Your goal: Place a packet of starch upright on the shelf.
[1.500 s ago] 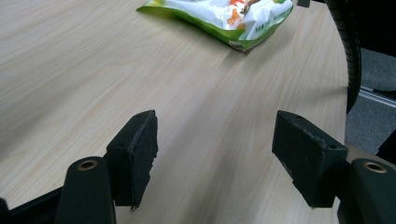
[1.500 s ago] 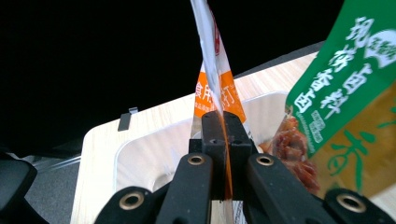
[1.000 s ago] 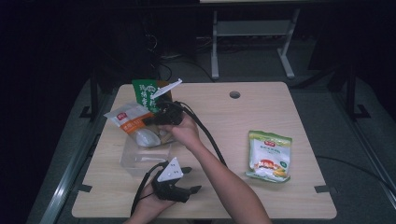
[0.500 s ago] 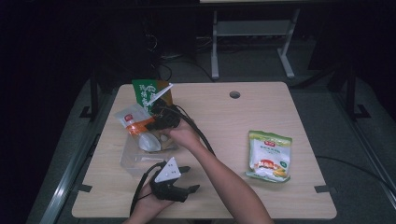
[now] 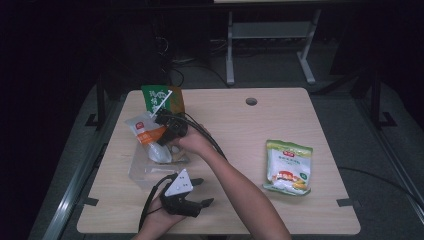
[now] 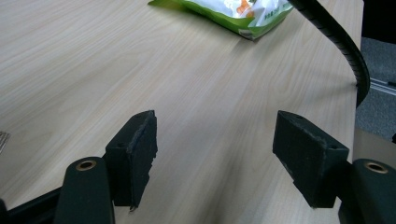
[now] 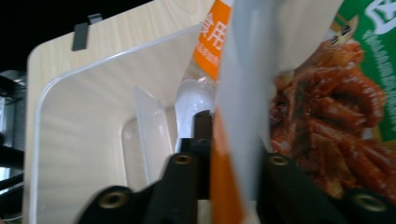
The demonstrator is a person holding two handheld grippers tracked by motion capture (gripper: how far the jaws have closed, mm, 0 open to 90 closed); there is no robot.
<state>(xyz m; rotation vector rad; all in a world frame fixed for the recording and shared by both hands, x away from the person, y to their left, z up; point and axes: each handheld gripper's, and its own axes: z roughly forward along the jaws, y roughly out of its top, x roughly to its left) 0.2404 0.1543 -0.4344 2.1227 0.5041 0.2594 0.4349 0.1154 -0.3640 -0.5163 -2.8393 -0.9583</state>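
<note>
My right gripper (image 5: pixel 162 134) is shut on a white and orange pouch (image 5: pixel 149 139), which hangs tilted over a clear plastic tray (image 5: pixel 142 172) at the table's left. Its jaws have just been closing a little further on the pouch. In the right gripper view the pouch (image 7: pixel 233 93) stands pinched in my right gripper (image 7: pixel 224 158), with the clear tray (image 7: pixel 93 126) below and to the left. My left gripper (image 5: pixel 204 191) rests near the front edge, open. Its jaws in the left gripper view (image 6: pixel 215 154) hold nothing and stand over bare wood.
A green snack bag (image 5: pixel 157 97) with a picture of red food (image 7: pixel 336 116) stands behind the pouch at the back left. A green and white bag (image 5: pixel 287 167) lies at the right, its edge (image 6: pixel 233 11) also ahead of the left jaws. The tabletop (image 5: pixel 240 130) has a cable hole (image 5: pixel 251 101).
My right hand has brought the pouch a little nearer and lower, over the clear tray. The left gripper has stayed in place.
</note>
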